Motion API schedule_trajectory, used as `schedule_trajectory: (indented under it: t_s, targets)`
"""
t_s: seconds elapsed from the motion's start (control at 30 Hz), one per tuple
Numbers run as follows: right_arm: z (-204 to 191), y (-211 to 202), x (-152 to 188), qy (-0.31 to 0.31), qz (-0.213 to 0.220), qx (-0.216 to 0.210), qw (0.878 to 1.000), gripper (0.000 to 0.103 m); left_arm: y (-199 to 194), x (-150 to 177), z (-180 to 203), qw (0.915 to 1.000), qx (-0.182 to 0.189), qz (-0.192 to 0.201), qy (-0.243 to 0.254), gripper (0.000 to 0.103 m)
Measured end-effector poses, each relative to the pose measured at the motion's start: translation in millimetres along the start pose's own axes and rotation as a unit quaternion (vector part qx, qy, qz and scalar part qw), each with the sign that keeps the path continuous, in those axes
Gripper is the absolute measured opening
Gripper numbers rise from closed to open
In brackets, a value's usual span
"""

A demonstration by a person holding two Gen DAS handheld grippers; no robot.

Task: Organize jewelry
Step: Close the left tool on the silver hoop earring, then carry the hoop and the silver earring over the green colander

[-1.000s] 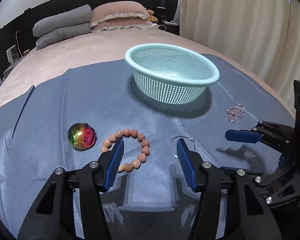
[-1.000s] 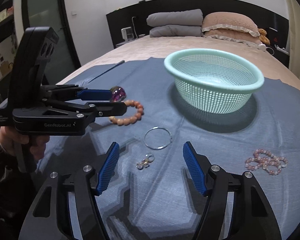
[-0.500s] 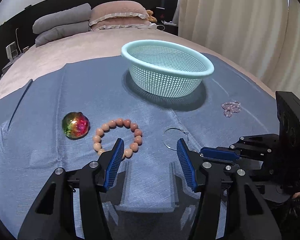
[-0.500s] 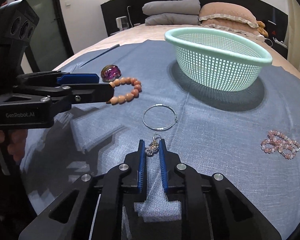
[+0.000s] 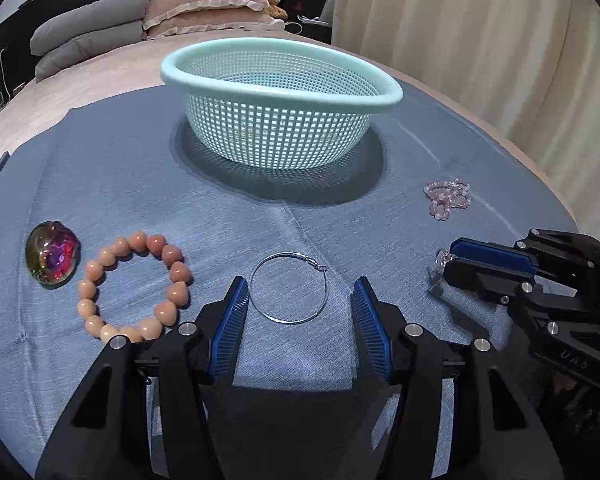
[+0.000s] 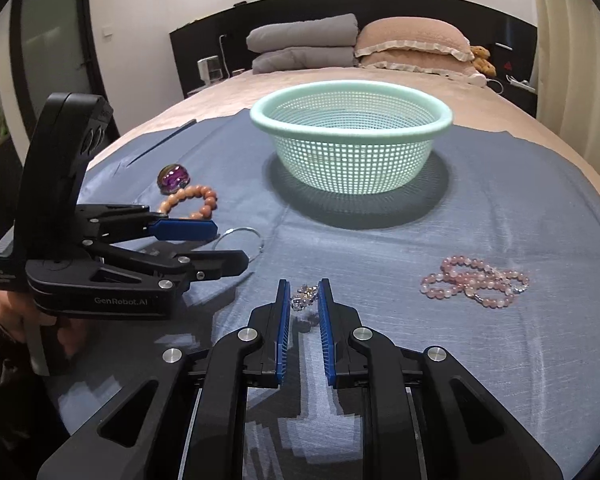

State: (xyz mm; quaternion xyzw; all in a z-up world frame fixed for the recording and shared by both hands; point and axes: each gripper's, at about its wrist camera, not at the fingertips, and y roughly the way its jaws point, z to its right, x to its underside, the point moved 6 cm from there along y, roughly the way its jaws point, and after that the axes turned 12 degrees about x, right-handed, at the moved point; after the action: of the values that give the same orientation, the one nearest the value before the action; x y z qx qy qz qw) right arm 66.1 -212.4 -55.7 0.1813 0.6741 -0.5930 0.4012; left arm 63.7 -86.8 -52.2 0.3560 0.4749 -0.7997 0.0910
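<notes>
Right claw (image 6: 304, 300) tilts downward, pinching crystal charm (image 6: 303, 297).

I see a matt blue woven cloth (image 5: 100, 184), a perforated mint plastic basket (image 5: 280, 92), a thin shiny metal hoop (image 5: 288, 292), and a glossy iridescent glass bauble (image 5: 52, 258).

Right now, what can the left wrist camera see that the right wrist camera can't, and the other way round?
Only the left wrist view shows the curtains. Only the right wrist view shows the person's hand holding the left tongs, plus a glass door. Both show the mint basket, silver hoop, peach bead bracelet, pink bead bracelet, shiny pebble, and the sparkly charm pinched in the right tongs.
</notes>
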Motion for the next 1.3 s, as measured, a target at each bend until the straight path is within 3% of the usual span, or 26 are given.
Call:
schedule_trajectory:
  t_s: [0.07,0.17,0.33,0.37,0.4,0.47,0.57,0.6,0.63,0.97,1.13,1.3]
  targets:
    - [6,-2,-1,0.007,0.005,0.004,1.000,0.013,5,-2,-1,1.0000,0.001,-0.001,-0.003,0.058]
    - [14,-1,-4,0.012,0.009,0.010,1.000,0.013,9,-2,2,0.9998,0.016,-0.002,-0.007,0.069]
    - [24,-1,-3,0.018,0.013,0.018,1.000,0.013,16,2,10,0.9994,-0.013,-0.015,0.028,0.071]
    - [25,-1,-4,0.020,0.013,0.018,1.000,0.013,16,2,9,0.9994,-0.015,-0.017,0.026,0.067]
    - [26,-1,-4,0.020,0.013,0.018,1.000,0.013,15,1,7,0.9993,-0.023,-0.015,0.025,0.055]
    - [26,-2,-4,0.021,0.014,0.018,1.000,0.013,11,1,2,0.9994,-0.027,-0.012,0.017,0.042]
    - [28,-3,-3,0.021,0.015,0.017,1.000,0.013,7,1,1,0.9997,-0.020,-0.009,0.012,0.040]
    - [28,-3,-3,0.021,0.015,0.015,1.000,0.013,6,1,3,0.9998,-0.013,-0.009,0.014,0.027]
    - [29,-5,-3,0.021,0.016,0.015,1.000,0.013,7,1,4,0.9998,0.001,-0.019,0.006,0.003]
    - [37,-8,-7,0.029,0.024,0.014,0.999,0.013,-17,-5,7,0.9999,0.014,0.001,-0.004,0.002]
    - [37,-13,-23,0.027,0.039,0.007,0.999,0.013,-41,-32,14,0.9995,0.014,0.025,0.009,0.002]
    - [42,-22,-64,0.028,0.076,0.003,0.997,0.013,-65,-72,23,0.9980,0.012,0.049,0.039,0.003]
